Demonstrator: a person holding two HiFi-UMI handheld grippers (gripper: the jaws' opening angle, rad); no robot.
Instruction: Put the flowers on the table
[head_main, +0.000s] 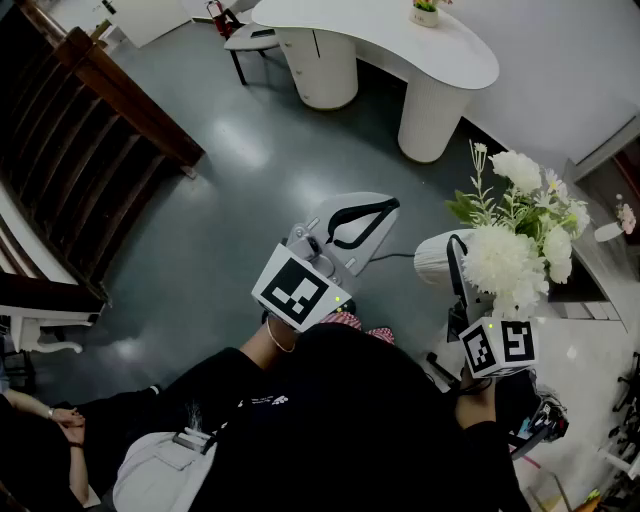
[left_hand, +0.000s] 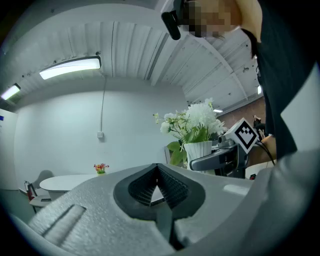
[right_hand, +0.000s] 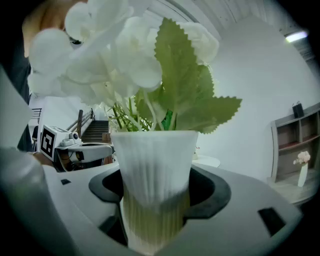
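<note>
A white ribbed vase (right_hand: 155, 175) of white flowers (right_hand: 125, 55) with green leaves stands upright between the jaws of my right gripper (right_hand: 156, 200), which is shut on the vase's lower half. In the head view the vase (head_main: 438, 262) and flowers (head_main: 515, 235) hang above the grey floor at the right, held by the right gripper (head_main: 455, 265). My left gripper (head_main: 350, 225) points forward at mid-frame, shut and empty (left_hand: 157, 170). From its view the vase (left_hand: 199, 150) and right gripper (left_hand: 225, 157) are off to the right. A curved white table (head_main: 400, 40) stands far ahead.
A small pot of flowers (head_main: 425, 12) sits on the white table, with a chair (head_main: 245, 40) at its left end. A dark wooden staircase (head_main: 90, 150) runs along the left. A shelf (right_hand: 295, 150) with a small vase is at the right. A seated person (head_main: 60, 430) is at the lower left.
</note>
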